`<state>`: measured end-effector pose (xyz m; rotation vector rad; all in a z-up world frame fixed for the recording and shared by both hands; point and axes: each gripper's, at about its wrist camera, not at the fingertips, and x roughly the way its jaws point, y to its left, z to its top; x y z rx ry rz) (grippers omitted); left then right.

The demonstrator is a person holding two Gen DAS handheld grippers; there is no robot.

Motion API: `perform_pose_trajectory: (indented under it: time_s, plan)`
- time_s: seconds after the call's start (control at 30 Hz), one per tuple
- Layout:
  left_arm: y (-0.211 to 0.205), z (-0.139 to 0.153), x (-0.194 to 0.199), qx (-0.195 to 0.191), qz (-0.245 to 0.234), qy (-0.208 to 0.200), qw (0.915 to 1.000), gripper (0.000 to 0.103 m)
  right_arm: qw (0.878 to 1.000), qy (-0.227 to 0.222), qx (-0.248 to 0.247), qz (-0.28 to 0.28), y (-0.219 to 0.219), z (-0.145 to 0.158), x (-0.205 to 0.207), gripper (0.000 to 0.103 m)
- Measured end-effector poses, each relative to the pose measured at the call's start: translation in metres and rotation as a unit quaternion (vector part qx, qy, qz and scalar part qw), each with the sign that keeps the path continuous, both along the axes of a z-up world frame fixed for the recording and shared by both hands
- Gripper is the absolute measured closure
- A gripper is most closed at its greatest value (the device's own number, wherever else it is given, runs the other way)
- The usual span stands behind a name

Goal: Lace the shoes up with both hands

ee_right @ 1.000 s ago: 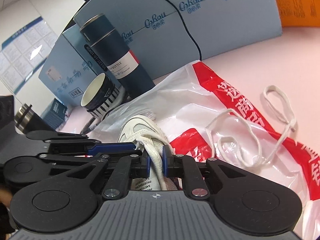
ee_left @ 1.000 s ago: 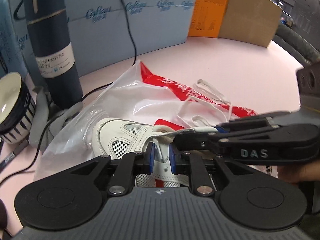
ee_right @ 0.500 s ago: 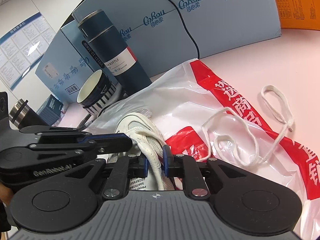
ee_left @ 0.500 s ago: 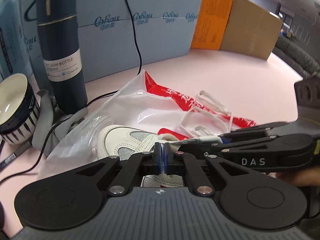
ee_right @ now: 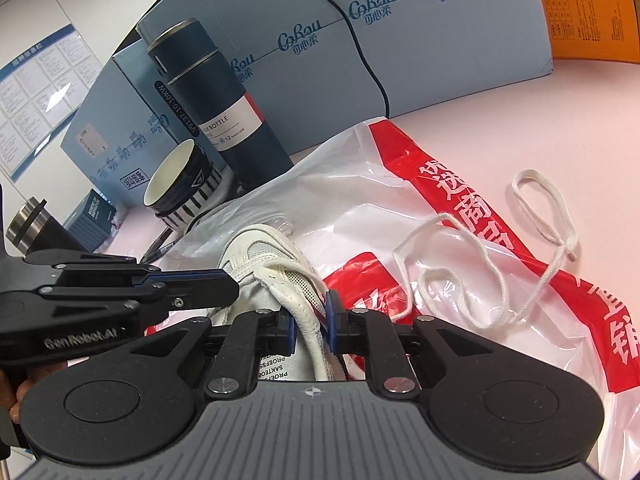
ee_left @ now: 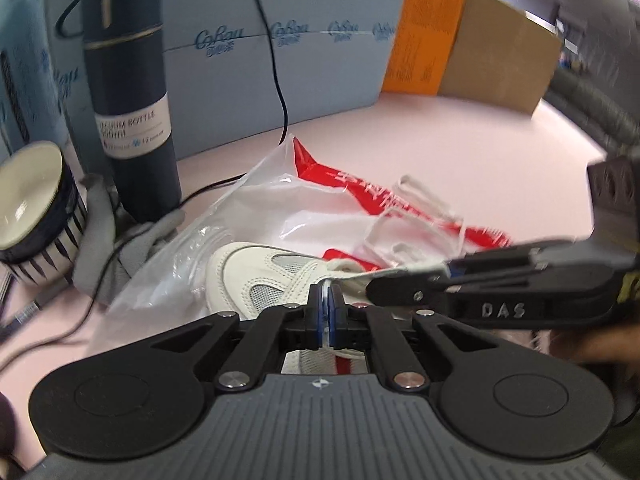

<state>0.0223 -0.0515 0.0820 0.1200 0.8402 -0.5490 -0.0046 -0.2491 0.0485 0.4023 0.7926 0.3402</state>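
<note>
Left claw (ee_left: 325, 302) pinched nearly shut on a thin white strand at the shoe (ee_left: 256, 276), apparently lace; right claw (ee_right: 312, 322) clamped on the padded stitched collar, shoe on a slick crinkly plastic bag (ee_right: 380, 208). Risk: thin strand slipping from pads, shoe skating on film. Beyond, woven flat lace (ee_right: 520, 240) looped loose across bag and pink surface (ee_right: 580, 120), could snag.

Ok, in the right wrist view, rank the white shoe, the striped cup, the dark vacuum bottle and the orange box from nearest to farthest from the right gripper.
1. White shoe: between the right gripper's fingers.
2. Striped cup: up and left, on the table.
3. Dark vacuum bottle: just behind the cup, upright.
4. Orange box: far right corner, at the back.
</note>
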Motion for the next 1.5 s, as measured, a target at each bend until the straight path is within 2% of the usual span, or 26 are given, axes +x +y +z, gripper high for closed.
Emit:
perform_pose_trajectory:
  time_s: [0.2,0.33,0.4,0.47,0.5,0.53,0.63,0.67,0.7,0.83,0.97,1.1,1.3,1.5]
  plan:
    - [-0.011,-0.003,0.001,0.041,-0.026,-0.007,0.9988,0.097,1.0,0.0,0.001,0.001,0.0,0.0,0.0,0.09]
    - [-0.02,-0.004,0.0,0.047,-0.049,-0.006,0.9977,0.077,1.0,0.0,0.0,0.001,0.0,0.0,0.0,0.09]
    - [-0.023,-0.005,0.0,0.049,-0.049,-0.004,0.9976,0.077,1.0,0.002,0.003,-0.001,-0.001,-0.001,0.0,0.09]
    - [-0.023,-0.006,0.003,0.045,-0.043,0.004,0.998,0.079,1.0,0.003,0.003,-0.002,-0.001,-0.001,0.0,0.09]
    - [-0.022,-0.007,0.005,0.045,-0.039,0.006,0.9982,0.085,1.0,0.002,0.001,-0.001,-0.001,-0.001,0.0,0.09]
    - [-0.021,-0.007,0.006,0.047,-0.032,0.004,0.9984,0.101,1.0,0.002,-0.001,-0.001,-0.001,-0.001,0.0,0.09]
    - [-0.011,-0.006,0.009,0.019,-0.018,0.014,0.9996,0.101,1.0,0.003,-0.007,0.0,0.0,-0.001,0.001,0.087]
    - [-0.009,-0.005,0.008,0.018,-0.015,0.011,0.9997,0.101,1.0,0.012,-0.012,0.0,0.0,-0.003,0.002,0.08]
    - [-0.008,-0.004,0.008,0.016,-0.012,0.009,0.9998,0.101,1.0,0.021,-0.013,0.0,0.001,-0.007,0.002,0.079]
    - [0.002,0.004,0.005,-0.011,-0.008,0.016,0.9998,0.101,0.999,0.039,0.006,-0.009,-0.002,-0.017,0.0,0.079]
    - [0.013,0.003,0.007,-0.046,-0.002,0.045,0.9979,0.101,0.999,0.038,0.001,-0.008,-0.001,-0.017,-0.001,0.079]
    - [0.026,-0.005,0.012,-0.097,0.014,0.087,0.9913,0.101,0.998,0.05,0.023,-0.021,-0.006,-0.021,-0.001,0.079]
    - [0.045,0.001,0.001,-0.17,0.017,0.102,0.9799,0.101,0.996,0.059,0.042,-0.042,-0.01,-0.026,-0.002,0.075]
    - [0.064,0.007,-0.01,-0.242,0.019,0.116,0.963,0.101,0.996,0.058,0.043,-0.044,-0.01,-0.026,-0.003,0.074]
